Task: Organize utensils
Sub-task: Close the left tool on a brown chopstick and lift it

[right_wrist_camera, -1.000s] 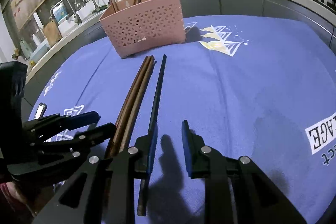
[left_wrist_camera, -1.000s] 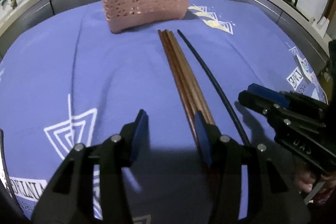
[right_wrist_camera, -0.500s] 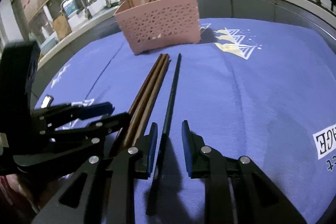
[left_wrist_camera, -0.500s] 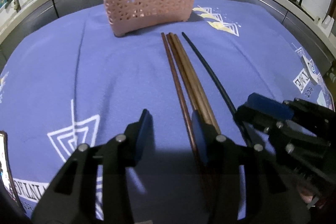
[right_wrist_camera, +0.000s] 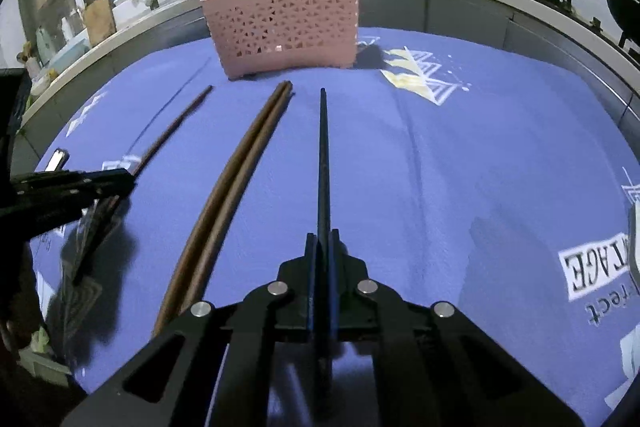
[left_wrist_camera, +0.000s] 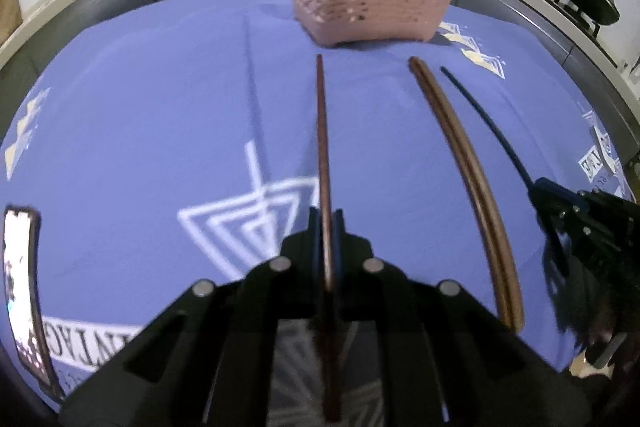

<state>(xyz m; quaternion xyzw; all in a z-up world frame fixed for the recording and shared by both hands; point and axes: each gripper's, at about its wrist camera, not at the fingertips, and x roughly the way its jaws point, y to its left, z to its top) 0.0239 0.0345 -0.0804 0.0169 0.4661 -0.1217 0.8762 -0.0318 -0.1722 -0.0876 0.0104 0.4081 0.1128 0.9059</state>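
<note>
While the left tongs (left_wrist_camera: 326, 223) at bottom centre clamp a brown chopstick (left_wrist_camera: 323, 131) & the right tongs (right_wrist_camera: 323, 241) pinch a black chopstick (right_wrist_camera: 323, 155), two more brown chopsticks (right_wrist_camera: 240, 179) lie btwn them on the blue-clothed desk (right_wrist_camera: 460, 155), pink basket (right_wrist_camera: 284, 23) top centre.

Your work surface is a table under a blue-violet tablecloth (right_wrist_camera: 460, 155) printed with white triangle motifs and lettering. Straight ahead of both pairs of jaws, at the far edge, stands the pink perforated utensil basket (right_wrist_camera: 284, 27). Between your two sets of jaws a pair of brown chopsticks (right_wrist_camera: 240, 183) lies side by side on the cloth, pointing at the basket. Far to the left of your left jaws, a phone (left_wrist_camera: 22, 291) lies at the cloth's edge.
</note>
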